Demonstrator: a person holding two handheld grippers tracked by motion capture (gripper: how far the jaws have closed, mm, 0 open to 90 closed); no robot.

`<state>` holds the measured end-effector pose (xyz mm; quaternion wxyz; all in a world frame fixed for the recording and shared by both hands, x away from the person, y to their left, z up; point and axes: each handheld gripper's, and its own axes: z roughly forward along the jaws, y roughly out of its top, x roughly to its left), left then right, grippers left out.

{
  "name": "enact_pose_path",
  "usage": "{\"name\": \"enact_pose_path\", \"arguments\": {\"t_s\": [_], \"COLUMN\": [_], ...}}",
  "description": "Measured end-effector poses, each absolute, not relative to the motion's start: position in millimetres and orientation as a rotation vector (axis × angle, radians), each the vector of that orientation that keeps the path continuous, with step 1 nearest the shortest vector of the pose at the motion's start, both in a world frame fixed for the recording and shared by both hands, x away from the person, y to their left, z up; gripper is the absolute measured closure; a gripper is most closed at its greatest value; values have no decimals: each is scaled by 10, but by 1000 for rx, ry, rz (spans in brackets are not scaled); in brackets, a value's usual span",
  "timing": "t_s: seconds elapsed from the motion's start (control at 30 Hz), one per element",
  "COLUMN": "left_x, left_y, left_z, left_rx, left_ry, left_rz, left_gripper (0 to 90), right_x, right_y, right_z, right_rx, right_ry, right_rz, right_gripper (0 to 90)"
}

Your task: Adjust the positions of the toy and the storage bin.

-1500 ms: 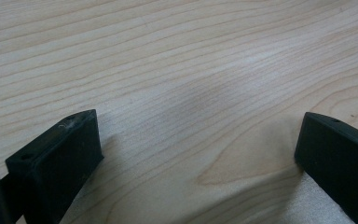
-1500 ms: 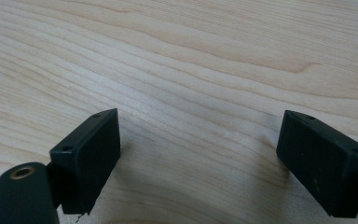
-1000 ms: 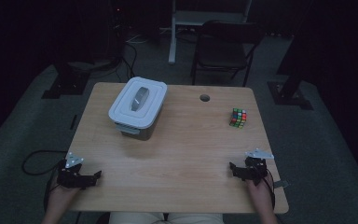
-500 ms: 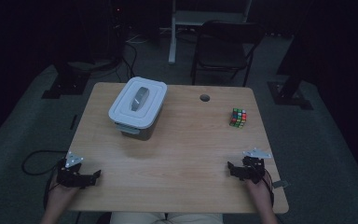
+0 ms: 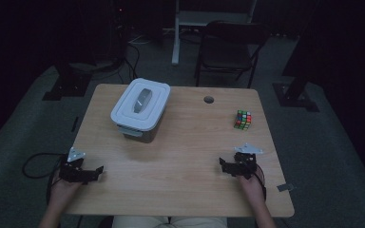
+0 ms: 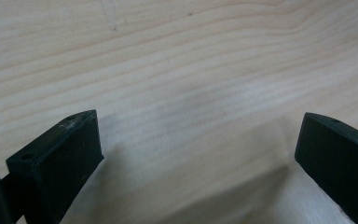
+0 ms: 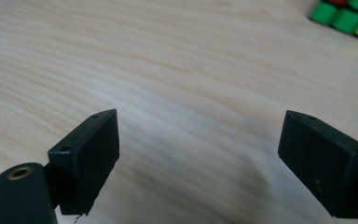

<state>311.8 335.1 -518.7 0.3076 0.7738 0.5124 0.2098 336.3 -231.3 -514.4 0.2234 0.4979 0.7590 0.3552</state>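
Count: 1 bench (image 5: 185, 156), 1 box (image 5: 140, 110), 1 cube (image 5: 243, 119), 2 grippers, 1 chair (image 5: 228, 50) behind the bench

Box: white/grey plastic, rounded-rectangular, lid on with a grey handle recess on top; contents hidden. Sits far-left on the bench, well apart from both grippers

Cube: 3x3 colour puzzle, green, red and yellow tiles visible, far-right on the bench, ahead of the right gripper and apart from it. In the right gripper view its green tiles (image 7: 342, 16) sit at the top right corner

Bench: light wood, visible grain, rectangular with rounded corners, one round cable hole (image 5: 209, 99) near the far edge

Left gripper (image 5: 83, 173): near-left edge, hand-held, fingers (image 6: 58, 163) spread wide, holding nothing, bare wood between them

Right gripper (image 5: 233, 167): near-right, hand-held, fingers (image 7: 86, 154) spread wide, empty, bare wood between them

Fingers are black, blocky, matte. Each gripper carries a grey triangular plate and a trailing cable
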Motion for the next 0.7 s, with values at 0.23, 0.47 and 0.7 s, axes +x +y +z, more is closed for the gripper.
{"name": "enact_pose_path", "arguments": {"t_s": [0.23,0.47,0.7], "left_x": [3263,3399,3533], "left_y": [3294,3242,3202], "left_z": [-5173,-5140,-5148], "left_rx": [2053,2033,2033], "left_ry": [1343,1329,1323], "left_rz": [535,531,527], "left_gripper": [13,13,13], "right_x": [3492,3608,3726], "right_y": [-2041,-1765,-1567], "right_z": [-5108,-5083,-5083], "right_rx": [1291,1220,1204], "right_ry": [2146,2194,2190], "right_rz": [987,1001,1009], "right_gripper": [122,122,121]}}
